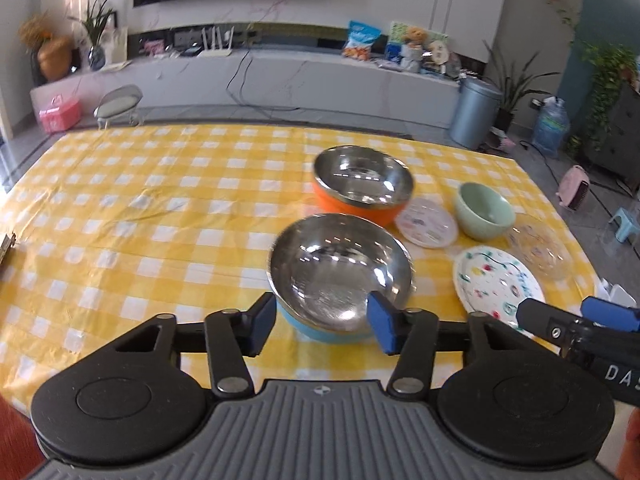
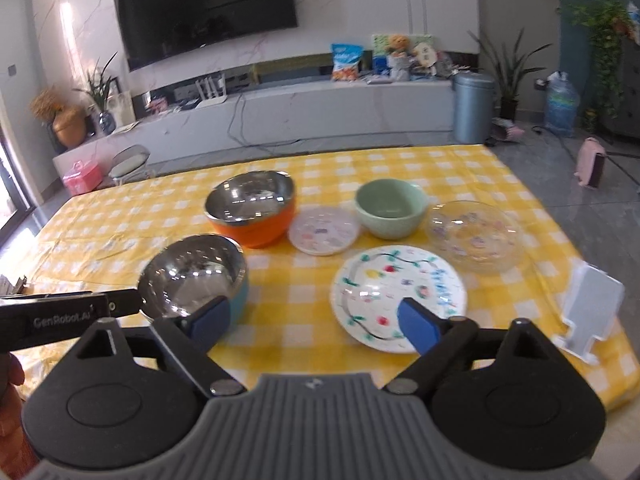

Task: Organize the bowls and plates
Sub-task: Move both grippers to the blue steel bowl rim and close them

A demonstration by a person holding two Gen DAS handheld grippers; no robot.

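Observation:
A steel bowl with a blue outside (image 1: pixel 340 272) (image 2: pixel 196 276) sits near the table's front. My left gripper (image 1: pixel 322 320) is open, its jaws on either side of the bowl's near rim, one finger inside and one outside; it does not grip the bowl. An orange steel bowl (image 1: pixel 362 182) (image 2: pixel 252 208) stands behind it. A small white plate (image 1: pixel 426 222) (image 2: pixel 324 230), a green bowl (image 1: pixel 484 210) (image 2: pixel 390 208), a clear glass plate (image 1: pixel 538 246) (image 2: pixel 474 234) and a painted white plate (image 1: pixel 498 280) (image 2: pixel 396 296) lie to the right. My right gripper (image 2: pixel 316 320) is open over the painted plate's near-left edge.
The table has a yellow checked cloth (image 1: pixel 160 220) (image 2: pixel 120 220). A white phone stand (image 2: pixel 588 312) is at the right edge. A metal clip (image 1: pixel 6 244) lies at the left edge. Beyond the table are a stool (image 1: pixel 118 102) and a bin (image 1: pixel 476 114).

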